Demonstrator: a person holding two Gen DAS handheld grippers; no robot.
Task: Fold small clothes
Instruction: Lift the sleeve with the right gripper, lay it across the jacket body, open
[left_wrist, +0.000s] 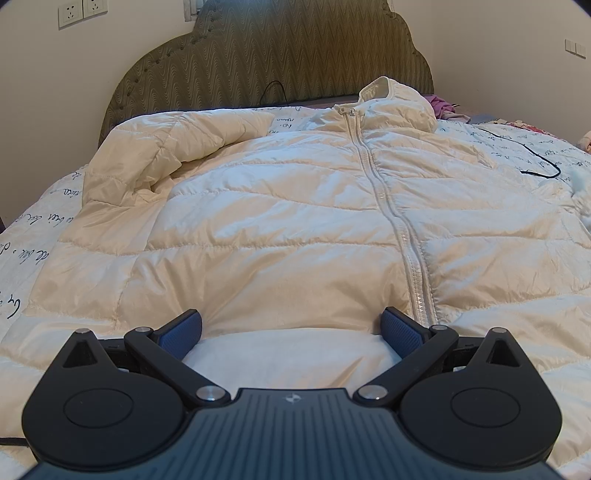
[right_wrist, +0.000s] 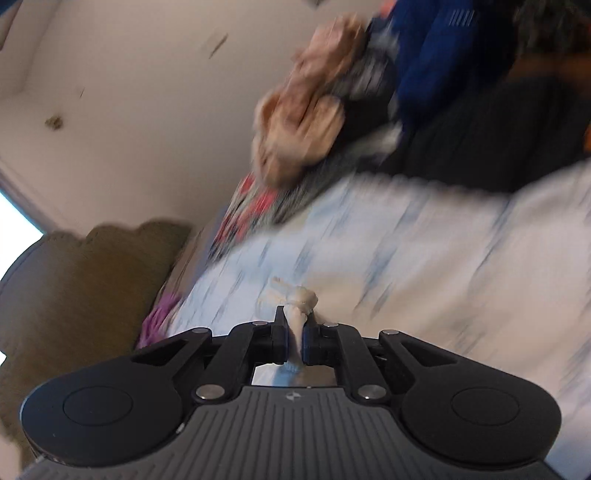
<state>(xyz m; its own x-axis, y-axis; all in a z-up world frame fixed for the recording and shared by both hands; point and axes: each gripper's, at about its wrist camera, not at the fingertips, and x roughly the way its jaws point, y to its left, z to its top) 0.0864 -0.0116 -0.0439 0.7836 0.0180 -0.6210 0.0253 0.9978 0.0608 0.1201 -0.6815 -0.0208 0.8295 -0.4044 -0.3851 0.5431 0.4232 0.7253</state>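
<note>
A cream quilted jacket (left_wrist: 280, 206) lies front up on the bed, zipped, collar toward the headboard, its left sleeve folded across the upper left. My left gripper (left_wrist: 291, 325) stands open just above the jacket's lower hem, blue pads apart with nothing pinched between them. In the tilted, blurred right wrist view, my right gripper (right_wrist: 294, 328) is shut on a bunched bit of cream jacket fabric (right_wrist: 301, 302) that sticks out past the fingertips. Which part of the jacket that fabric belongs to is hidden.
A white bedspread with dark script (left_wrist: 33, 221) covers the bed below a brown padded headboard (left_wrist: 273, 55). A black cable (left_wrist: 535, 162) lies at the right. Purple cloth (right_wrist: 159, 321), a floral piece (right_wrist: 251, 210) and a pile of clothes (right_wrist: 424, 92) sit at the bed's far side.
</note>
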